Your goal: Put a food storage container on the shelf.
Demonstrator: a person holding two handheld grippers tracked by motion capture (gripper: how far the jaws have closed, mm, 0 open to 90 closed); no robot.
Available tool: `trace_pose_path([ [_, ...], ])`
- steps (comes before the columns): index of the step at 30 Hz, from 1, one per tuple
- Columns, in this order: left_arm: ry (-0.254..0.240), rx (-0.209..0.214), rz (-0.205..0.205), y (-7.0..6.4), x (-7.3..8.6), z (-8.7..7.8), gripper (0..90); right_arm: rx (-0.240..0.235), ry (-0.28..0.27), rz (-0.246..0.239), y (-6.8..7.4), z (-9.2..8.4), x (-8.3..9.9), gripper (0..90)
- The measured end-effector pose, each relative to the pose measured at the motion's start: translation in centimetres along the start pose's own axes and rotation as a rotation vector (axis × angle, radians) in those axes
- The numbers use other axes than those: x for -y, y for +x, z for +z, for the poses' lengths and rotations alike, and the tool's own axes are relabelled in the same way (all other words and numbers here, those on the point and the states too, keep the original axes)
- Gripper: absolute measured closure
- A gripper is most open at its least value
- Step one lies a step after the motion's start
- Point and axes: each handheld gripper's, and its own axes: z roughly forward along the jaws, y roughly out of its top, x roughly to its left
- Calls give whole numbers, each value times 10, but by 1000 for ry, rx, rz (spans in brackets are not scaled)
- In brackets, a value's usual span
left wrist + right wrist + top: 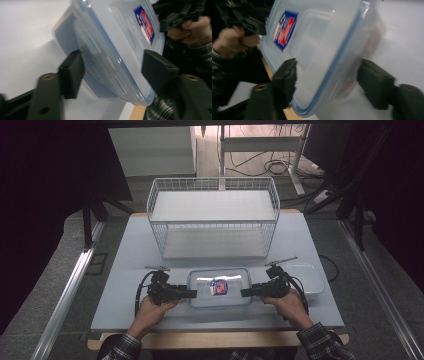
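Near front edge of pale desk (125, 270): clear lidded plastic box with blue-red label (219, 287). Left tongs (192, 293) and right tongs (245, 292) released, straddling its short ends.

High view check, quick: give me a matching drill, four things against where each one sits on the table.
Things:
1. wire basket
2. lidded container
3. left tool
4. white tray

Places:
A. at the container's left end
B. right of the right hand
C. far side of the table
D. between the two tools

Pairs: 1-C, 2-D, 3-A, 4-B
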Motion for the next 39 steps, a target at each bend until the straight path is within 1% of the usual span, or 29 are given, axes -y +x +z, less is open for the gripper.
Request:
trace_pose_path([
  [1, -6, -7, -6, -1, 0, 0, 402, -8, -5, 16, -1, -1, 0, 400],
  [3, -10, -10, -13, -1, 0, 0, 406, -12, -9, 24, -2, -2, 0, 408],
  [4, -21, -10, -19, -1, 0, 0, 411, -15, -11, 35, -2, -2, 1, 421],
  [5, -40, -14, -26, -1, 0, -1, 441, -23, -27, 56, -3, -4, 1, 471],
  [6, -55, -17, -28, -2, 0, -2, 441, -23, -27, 56, -3, -4, 1, 471],
  [7, -66, -19, -26, -2, -1, -4, 458, -28, -37, 65, -3, -6, 2, 492],
  [8, -79, -23, -29, -2, -1, -4, 473, -29, -50, 60, -3, -7, 2, 506],
  [9, -85, -28, -29, -3, -1, -4, 478, -20, -52, 53, -1, -7, 2, 508],
  [10, -93, -39, -29, -4, -2, -5, 483, 17, -57, 22, 5, -7, 2, 507],
  [11, -93, -39, -29, -4, -2, -5, 483, 17, -57, 22, 5, -7, 2, 507],
  [12, -91, -46, -24, -5, -2, -5, 482, 35, -65, 11, 8, -7, 2, 507],
  [15, -92, -52, -19, -6, -2, -5, 481, 39, -74, 9, 9, -7, 3, 508],
  [16, -100, -63, -18, -8, -2, -5, 483, 50, -80, 6, 11, -7, 4, 510],
  [17, -100, -63, -18, -8, -2, -5, 483, 50, -80, 6, 11, -7, 4, 510],
  [18, -104, -70, -12, -9, -2, -6, 483, 60, -87, -1, 13, -7, 4, 513],
  [20, -113, -64, -18, -9, -3, -6, 486, 78, -107, -24, 18, -8, 4, 522],
  [21, -116, -58, -17, -9, -3, -6, 487, 90, -126, -38, 21, -11, 3, 522],
  [22, -122, -61, -16, -11, -4, -7, 488, 91, -131, -42, 22, -11, 2, 522],
  [25, -128, -70, 8, -15, -9, -11, 489, 84, -142, -52, 23, -14, 1, 522],
  [26, -128, -70, 8, -15, -9, -11, 489, 84, -142, -52, 23, -14, 1, 522],
  [27, -133, -72, 17, -18, -12, -13, 489, 85, -150, -67, 26, -16, -1, 522],
  [29, -136, -74, 21, -19, -13, -14, 489, 86, -153, -75, 27, -17, -2, 522],
  [32, -142, -82, 40, -24, -21, -19, 490, 86, -168, -92, 30, -21, -8, 522],
  [35, -146, -86, 48, -26, -25, -21, 490, 86, -175, -102, 32, -23, -12, 522],
  [36, -148, -90, 57, -28, -30, -24, 490, 85, -183, -107, 34, -25, -16, 522],
  [38, -151, -94, 65, -31, -36, -26, 490, 85, -190, -116, 35, -28, -20, 522],
  [39, -151, -94, 65, -31, -36, -26, 490, 85, -190, -116, 35, -28, -20, 522],
])
